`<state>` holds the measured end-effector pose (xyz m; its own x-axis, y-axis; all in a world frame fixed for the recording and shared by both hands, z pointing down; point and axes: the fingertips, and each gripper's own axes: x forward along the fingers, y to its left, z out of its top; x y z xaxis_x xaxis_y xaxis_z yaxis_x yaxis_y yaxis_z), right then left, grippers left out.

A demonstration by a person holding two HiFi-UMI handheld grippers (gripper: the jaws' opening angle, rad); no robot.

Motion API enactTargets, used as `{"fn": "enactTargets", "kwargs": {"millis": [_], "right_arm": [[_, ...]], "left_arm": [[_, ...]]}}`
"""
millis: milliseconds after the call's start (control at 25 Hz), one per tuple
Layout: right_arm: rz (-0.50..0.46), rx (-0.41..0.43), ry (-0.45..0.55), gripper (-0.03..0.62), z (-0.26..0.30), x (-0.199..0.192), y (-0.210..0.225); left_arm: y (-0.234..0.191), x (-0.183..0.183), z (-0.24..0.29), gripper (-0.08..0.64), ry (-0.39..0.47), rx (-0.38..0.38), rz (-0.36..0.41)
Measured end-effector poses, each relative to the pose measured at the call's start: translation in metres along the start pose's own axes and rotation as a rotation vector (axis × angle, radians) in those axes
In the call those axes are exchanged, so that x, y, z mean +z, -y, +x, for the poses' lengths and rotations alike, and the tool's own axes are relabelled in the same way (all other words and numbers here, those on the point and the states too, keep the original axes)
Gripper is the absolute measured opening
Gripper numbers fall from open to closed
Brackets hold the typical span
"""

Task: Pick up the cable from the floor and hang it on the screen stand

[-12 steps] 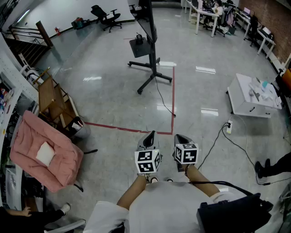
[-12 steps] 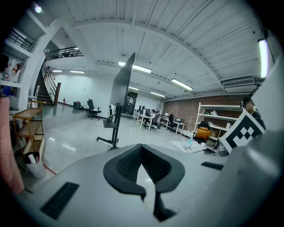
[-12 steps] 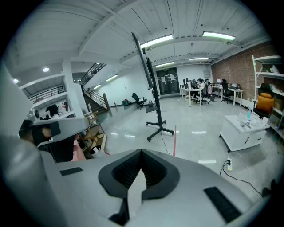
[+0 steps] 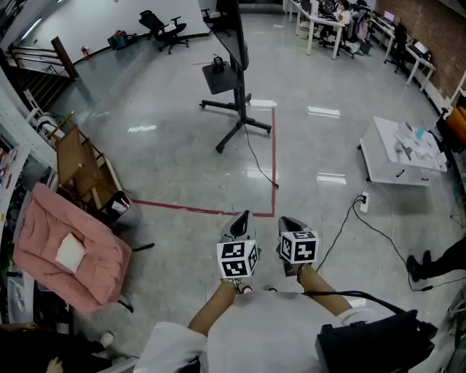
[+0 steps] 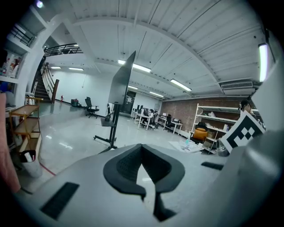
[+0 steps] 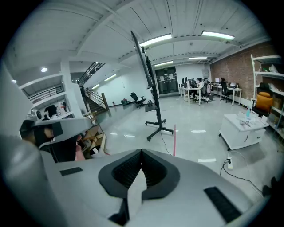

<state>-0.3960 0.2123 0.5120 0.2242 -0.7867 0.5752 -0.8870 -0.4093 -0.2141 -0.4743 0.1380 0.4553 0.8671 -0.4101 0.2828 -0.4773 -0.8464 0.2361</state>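
Glossy grey floor [image 4: 175, 160] ahead, with the tall black wheeled screen stand [image 4: 234, 80] at its far side. Left gripper [image 4: 242, 216] and right gripper [image 4: 285, 220] sit close to the body, jaws pressed together, empty. The thin black cable [image 4: 255, 156] trails from the stand's base beside the red tape line [image 4: 274, 146], well apart from both grippers. It looks light, limp and slippery, so I'd pinch it near the loose end.

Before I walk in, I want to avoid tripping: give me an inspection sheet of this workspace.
Surface: glossy grey floor, red tape line.
Job's things: black wheeled screen stand; thin black cable trailing from it along the floor.
Clutter: pink padded chair, wooden rack, low white table.
Grippers: left gripper and right gripper, jaws shut, empty.
Cables: second black cable running from white power strip.
Surroundings: office desks and black swivel chair far off.
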Motion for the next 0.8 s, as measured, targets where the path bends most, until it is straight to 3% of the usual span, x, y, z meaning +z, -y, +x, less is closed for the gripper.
{"fn": "enactTargets", "kwargs": {"millis": [200, 800], "right_arm": [[0.072, -0.012, 0.038, 0.018, 0.009, 0.005, -0.001], [0.177, -0.084, -0.015, 0.018, 0.041, -0.006, 0.028]], "left_arm": [[-0.012, 0.001, 0.002, 0.003, -0.007, -0.016, 0.002], [-0.042, -0.007, 0.035, 0.003, -0.060, -0.032, 0.015]]}}
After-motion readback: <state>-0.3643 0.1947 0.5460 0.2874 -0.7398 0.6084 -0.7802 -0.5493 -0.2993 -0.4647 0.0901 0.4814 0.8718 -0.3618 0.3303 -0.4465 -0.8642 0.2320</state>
